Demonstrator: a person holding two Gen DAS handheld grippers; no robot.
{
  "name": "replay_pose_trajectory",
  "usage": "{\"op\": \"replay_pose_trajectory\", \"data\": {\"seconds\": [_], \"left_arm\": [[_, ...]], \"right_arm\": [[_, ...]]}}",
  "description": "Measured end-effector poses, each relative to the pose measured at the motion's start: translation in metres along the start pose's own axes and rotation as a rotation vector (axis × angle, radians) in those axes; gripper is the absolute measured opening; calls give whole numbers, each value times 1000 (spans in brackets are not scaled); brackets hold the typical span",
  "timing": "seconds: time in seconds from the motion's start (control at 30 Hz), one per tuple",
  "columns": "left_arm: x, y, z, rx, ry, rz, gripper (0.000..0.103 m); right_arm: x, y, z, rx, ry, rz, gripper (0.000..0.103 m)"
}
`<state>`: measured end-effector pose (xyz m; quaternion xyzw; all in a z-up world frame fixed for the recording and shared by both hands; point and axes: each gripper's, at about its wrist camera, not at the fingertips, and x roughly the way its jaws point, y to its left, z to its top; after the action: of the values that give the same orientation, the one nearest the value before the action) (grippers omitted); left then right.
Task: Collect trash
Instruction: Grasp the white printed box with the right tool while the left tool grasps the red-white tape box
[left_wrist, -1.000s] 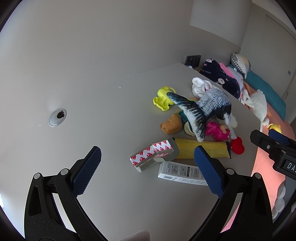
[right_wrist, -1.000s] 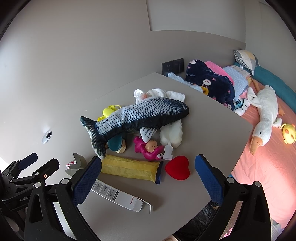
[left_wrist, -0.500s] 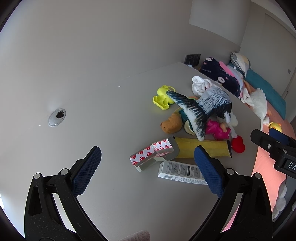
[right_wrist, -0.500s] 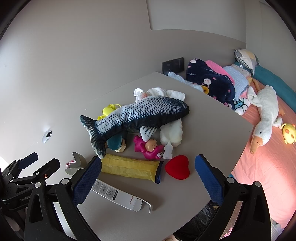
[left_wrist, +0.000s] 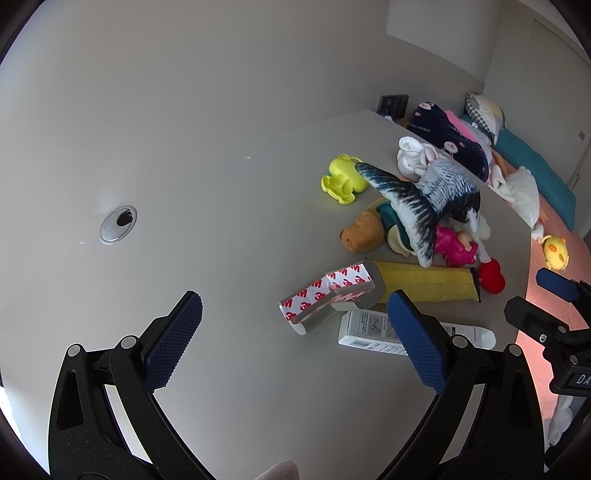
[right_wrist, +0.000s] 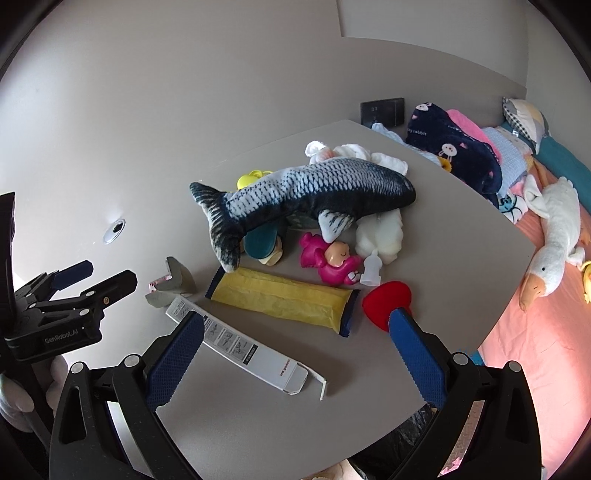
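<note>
Both grippers are held above the near edge of the tabletop, nothing yet gripped. The left gripper is seen with its jaws spread wide and empty, and the right gripper likewise, wide and empty.

The likely trash is laid out just ahead: a white carton lying flat at the near side, a flattened yellow wrapper just beyond it, and a grey foam corner piece with red-printed backing to the left of both. Beyond these, toys are heaped: a plush fish, a pink doll, a red heart.

Risk is judged as follows: the carton lies flat, so it could be skated along the tabletop rather than lifted; its open flap could be torn. The wrapper touches the fish's tail and the heart, so toys could be dragged with it.

A dark bag is only glimpsed below the tabletop's near edge; whether it is the bin cannot be told. The carton's print cannot be read, and its near end is covered by a jaw in the left view.
</note>
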<state>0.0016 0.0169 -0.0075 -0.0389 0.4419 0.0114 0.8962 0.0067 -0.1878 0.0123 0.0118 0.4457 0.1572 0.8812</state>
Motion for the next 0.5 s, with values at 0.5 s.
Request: {"op": "replay_pose_trajectory", "data": {"seconds": [0.5], "left_arm": [[19, 15, -5, 8, 43, -3, 97]], "right_arm": [[53, 51, -20, -281, 162, 40, 68]]}}
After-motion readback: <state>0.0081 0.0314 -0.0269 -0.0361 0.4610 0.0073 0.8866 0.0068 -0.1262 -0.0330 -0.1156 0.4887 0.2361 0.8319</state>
